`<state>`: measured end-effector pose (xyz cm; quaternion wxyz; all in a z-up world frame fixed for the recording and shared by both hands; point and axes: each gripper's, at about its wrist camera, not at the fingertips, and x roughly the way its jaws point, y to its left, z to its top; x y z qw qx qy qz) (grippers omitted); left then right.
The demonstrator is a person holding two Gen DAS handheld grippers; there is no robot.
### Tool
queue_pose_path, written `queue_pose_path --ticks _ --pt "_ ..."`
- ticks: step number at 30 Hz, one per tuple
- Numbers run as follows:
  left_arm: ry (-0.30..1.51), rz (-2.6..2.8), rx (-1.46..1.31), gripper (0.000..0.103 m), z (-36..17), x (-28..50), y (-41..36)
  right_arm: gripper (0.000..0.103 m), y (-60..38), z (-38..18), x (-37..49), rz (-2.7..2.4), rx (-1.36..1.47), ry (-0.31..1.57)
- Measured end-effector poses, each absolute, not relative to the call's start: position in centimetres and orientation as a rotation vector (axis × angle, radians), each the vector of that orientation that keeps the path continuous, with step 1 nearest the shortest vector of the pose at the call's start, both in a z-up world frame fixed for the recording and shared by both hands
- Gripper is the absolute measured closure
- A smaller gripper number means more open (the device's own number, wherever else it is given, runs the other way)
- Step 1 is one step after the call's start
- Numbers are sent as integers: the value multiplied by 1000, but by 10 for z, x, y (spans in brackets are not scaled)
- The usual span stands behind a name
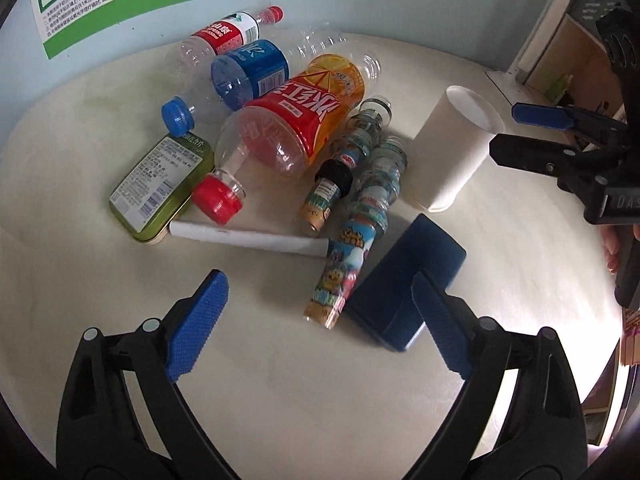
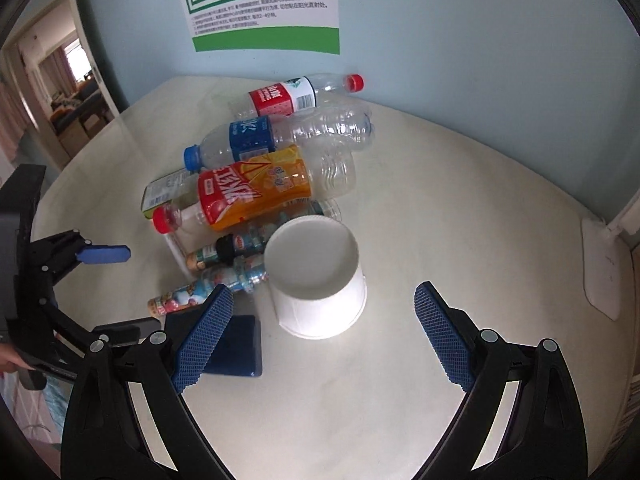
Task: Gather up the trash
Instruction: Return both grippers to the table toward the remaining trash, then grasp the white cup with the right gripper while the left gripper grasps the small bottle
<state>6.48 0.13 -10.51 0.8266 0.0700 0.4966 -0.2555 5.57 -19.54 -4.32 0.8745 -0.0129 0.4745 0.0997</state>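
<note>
The left gripper (image 1: 320, 320) hangs over the pale surface (image 1: 280, 412) with its fingers (image 1: 196, 328) wide apart and nothing between them. The right gripper (image 2: 324, 332) hangs likewise, fingers (image 2: 204, 336) spread and empty.

Nearest the left gripper lies a dark blue box (image 1: 404, 284), flat on the surface, its near end partly behind the right-hand finger. Just beside it is a slim cartoon-printed bottle (image 1: 342, 276), on its side, and beyond that a white tube (image 1: 248, 238) lying crosswise.

In the right wrist view a white cup (image 2: 320, 276) stands upright between the spread fingers but ahead of them, untouched, mouth up.

Further out the trash lies in a heap: a green tin (image 1: 160, 190), a small black-capped bottle (image 1: 326, 196), a big bottle with an orange and red label (image 1: 296, 120) and red cap, a blue-labelled bottle (image 1: 248, 72) and, nearest the wall, a red-labelled bottle (image 1: 228, 34). All lie on their sides, touching one another.

A green-and-white poster (image 2: 260, 0) hangs on the blue wall (image 2: 460, 40) behind
</note>
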Motion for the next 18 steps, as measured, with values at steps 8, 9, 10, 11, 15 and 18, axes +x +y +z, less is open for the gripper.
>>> queue_pose_path --ticks 8,9,10,11,15,18 --pt "1146 -541 197 43 -136 88 -20 13 -214 -61 89 233 54 1006" --pt "1129 -545 222 46 -135 86 -24 13 -217 -63 91 235 68 1006" --pt "1119 -543 244 52 -135 84 -26 13 -219 -65 91 235 78 1006" --pt "1111 -555 254 70 -135 82 -29 16 -221 -67 92 234 85 1007" --pt "1114 -600 258 79 -134 74 -40 39 -228 -75 95 233 123 1015" --pt "1103 -612 237 82 -131 68 -44 41 -238 -70 93 224 181 998"
